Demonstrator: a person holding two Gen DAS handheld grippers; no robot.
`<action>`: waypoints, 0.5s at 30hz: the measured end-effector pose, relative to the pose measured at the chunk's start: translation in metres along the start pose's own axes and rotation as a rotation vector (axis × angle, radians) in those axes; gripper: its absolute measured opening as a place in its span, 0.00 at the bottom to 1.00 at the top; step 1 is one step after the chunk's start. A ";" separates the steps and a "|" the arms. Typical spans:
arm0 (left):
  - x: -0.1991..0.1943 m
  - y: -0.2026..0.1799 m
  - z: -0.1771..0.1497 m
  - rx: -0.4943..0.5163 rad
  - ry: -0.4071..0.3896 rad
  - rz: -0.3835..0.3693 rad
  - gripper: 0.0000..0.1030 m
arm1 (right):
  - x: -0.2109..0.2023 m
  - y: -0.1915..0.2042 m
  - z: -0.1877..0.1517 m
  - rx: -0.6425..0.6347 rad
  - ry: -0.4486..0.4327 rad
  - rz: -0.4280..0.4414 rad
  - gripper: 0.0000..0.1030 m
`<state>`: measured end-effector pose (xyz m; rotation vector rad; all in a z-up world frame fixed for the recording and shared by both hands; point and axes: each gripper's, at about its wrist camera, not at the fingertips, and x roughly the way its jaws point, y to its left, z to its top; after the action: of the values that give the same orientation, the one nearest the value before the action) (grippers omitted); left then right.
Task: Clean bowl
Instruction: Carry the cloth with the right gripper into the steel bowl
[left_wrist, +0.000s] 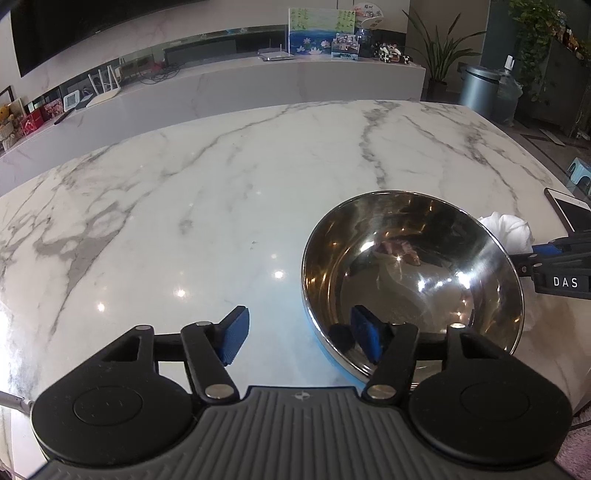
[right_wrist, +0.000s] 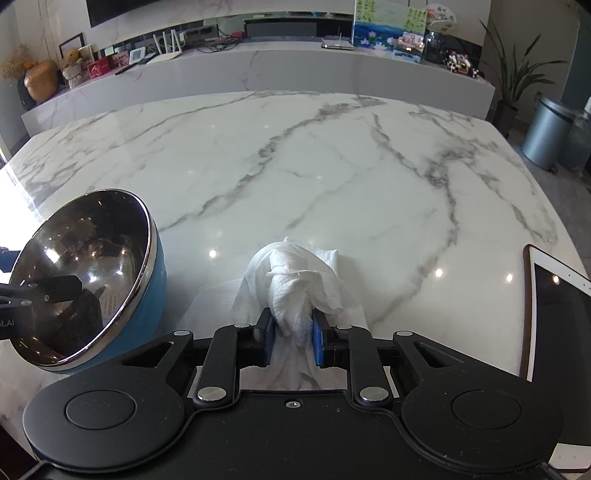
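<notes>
The left gripper (left_wrist: 301, 338) has its fingers spread wide: one pad is outside the bowl (left_wrist: 413, 280) at about nine o'clock of it, the other is inside over the near rim, so the rim sits between them unpinched. The bowl, steel inside and blue outside, sits on the marble table (left_wrist: 221, 184), tipped so its mouth faces up and toward three o'clock, at the wad of paper towel (right_wrist: 299, 280); being round, it has no long axis beyond that tilt. The right gripper (right_wrist: 293, 341) is clamped on the towel just beside the bowl. A tablet (right_wrist: 557, 317) lies at the table's three o'clock edge.

Likely trouble: with the rim unclamped, pressure from the towel could spin or skid the bowl on the glossy marble. The loose towel could also slip from its pads.
</notes>
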<state>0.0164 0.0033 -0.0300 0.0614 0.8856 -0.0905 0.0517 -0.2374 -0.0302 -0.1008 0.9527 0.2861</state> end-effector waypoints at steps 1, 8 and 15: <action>0.000 0.000 0.000 0.002 0.000 -0.004 0.47 | 0.000 -0.001 0.000 0.000 0.001 0.000 0.18; 0.001 0.000 0.003 -0.012 0.008 -0.048 0.31 | -0.010 0.008 0.006 -0.021 -0.032 0.013 0.18; 0.005 0.000 0.006 -0.029 0.036 -0.107 0.23 | -0.044 0.014 0.023 -0.058 -0.107 0.042 0.18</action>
<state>0.0245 0.0027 -0.0304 -0.0117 0.9263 -0.1763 0.0414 -0.2284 0.0195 -0.1179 0.8409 0.3549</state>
